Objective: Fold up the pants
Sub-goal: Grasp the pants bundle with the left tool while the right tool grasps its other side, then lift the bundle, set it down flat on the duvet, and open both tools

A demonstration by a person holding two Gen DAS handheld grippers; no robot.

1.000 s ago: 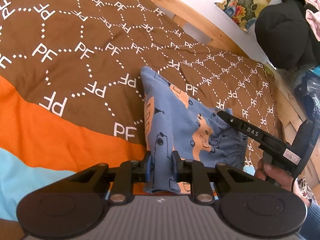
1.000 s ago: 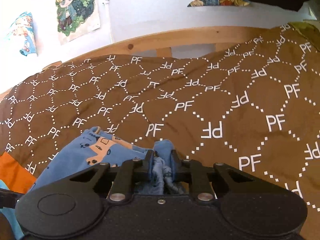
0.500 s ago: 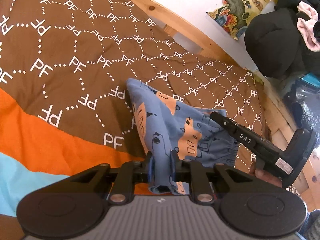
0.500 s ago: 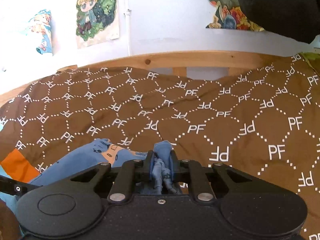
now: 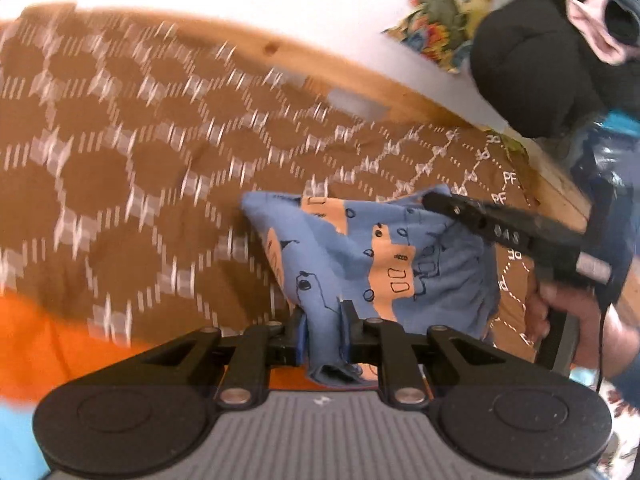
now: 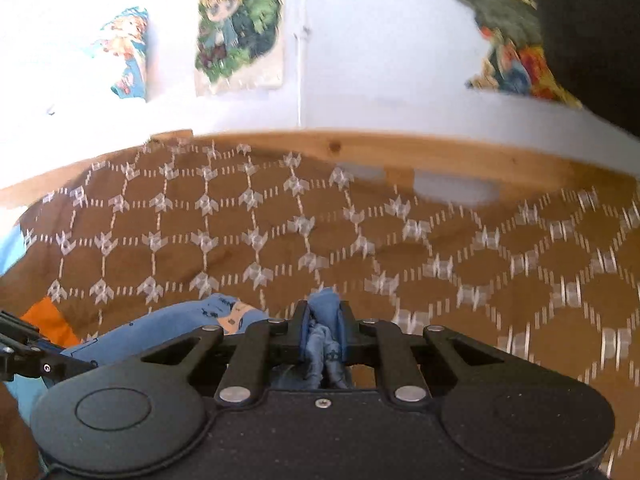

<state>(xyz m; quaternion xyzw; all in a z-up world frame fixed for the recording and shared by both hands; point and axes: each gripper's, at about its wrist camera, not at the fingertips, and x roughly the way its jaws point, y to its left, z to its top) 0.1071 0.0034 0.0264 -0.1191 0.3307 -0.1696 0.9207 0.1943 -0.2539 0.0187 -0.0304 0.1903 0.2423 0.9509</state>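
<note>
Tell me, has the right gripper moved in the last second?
Yes. The right gripper, clamped on the pants, has tilted upward: the wooden bed rail sits lower in its view.

A home bedroom: wooden bed frame [image 6: 400,152], patterned bedspread [image 6: 360,248], cartoon posters [image 6: 240,24].

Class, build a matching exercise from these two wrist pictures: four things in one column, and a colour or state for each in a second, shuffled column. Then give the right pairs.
Column 1
1. pants
2. bedspread
3. left tool
4. bed frame

Column 2
A. light wood
B. shut on blue cloth
C. blue with orange patches
D. brown with a white dotted pattern

Pairs: 1-C, 2-D, 3-B, 4-A
</note>
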